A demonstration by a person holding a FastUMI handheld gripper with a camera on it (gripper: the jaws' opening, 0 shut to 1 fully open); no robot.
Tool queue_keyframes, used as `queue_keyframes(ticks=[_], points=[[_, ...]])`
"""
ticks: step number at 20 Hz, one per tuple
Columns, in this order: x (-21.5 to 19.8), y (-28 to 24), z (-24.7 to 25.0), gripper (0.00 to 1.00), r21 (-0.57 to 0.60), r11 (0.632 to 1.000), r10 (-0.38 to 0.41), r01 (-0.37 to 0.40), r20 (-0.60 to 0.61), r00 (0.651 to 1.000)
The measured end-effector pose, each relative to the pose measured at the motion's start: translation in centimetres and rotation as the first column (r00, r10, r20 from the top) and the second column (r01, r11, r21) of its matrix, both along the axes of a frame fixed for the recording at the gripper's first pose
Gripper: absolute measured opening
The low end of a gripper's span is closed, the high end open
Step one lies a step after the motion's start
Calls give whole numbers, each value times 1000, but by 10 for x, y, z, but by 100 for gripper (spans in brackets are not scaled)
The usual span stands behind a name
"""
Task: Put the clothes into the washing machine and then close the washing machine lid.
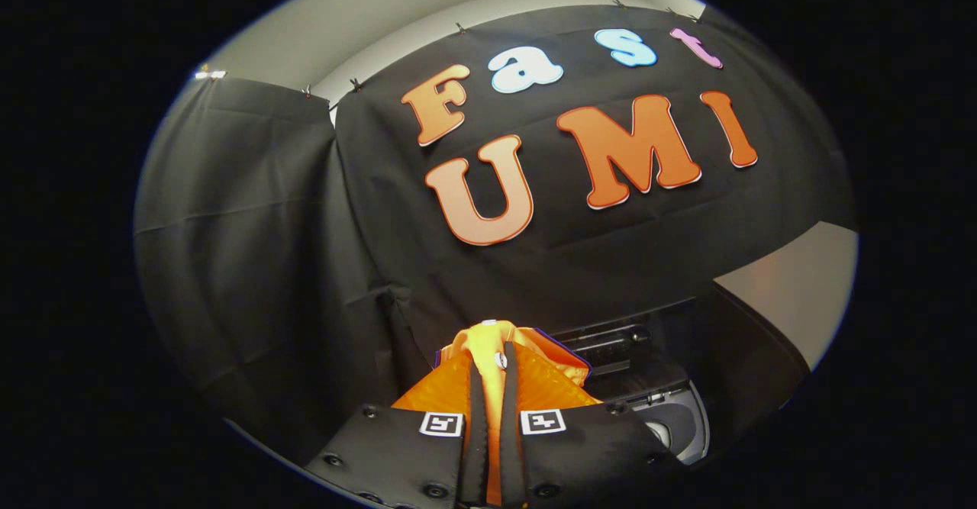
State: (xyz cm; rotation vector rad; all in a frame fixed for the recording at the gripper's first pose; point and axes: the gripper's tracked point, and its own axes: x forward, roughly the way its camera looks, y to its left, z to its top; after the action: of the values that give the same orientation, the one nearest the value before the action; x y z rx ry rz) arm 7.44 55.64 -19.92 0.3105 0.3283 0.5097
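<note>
Between the nearly closed fingers of the gripper, a bright orange quilted garment is pinched; the dark washing machine sits just beyond, right.

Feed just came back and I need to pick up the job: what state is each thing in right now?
gripper: shut on the orange garment, fingers nearly together.
orange garment: pinched between the fingers, bunched up, lifted.
washing machine: dark, beyond the fingers and to one side; whether its lid is open cannot be told.
</note>
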Motion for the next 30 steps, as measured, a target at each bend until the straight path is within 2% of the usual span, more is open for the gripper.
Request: queue_keyframes(ticks=[9, 14, 22, 27, 30], points=[[19, -5, -94, 14, -112, 994, -28, 14, -123, 992], [25, -10, -150, 14, -164, 986, -59, 23, -219, 974], [37, -13, -244, 14, -262, 965, -86, -22, -395, 915], [54, -21, -308, 14, -297, 955, -134, -22, -496, 858], [69, -21, -332, 14, -320, 947, -144, -28, -502, 853]])
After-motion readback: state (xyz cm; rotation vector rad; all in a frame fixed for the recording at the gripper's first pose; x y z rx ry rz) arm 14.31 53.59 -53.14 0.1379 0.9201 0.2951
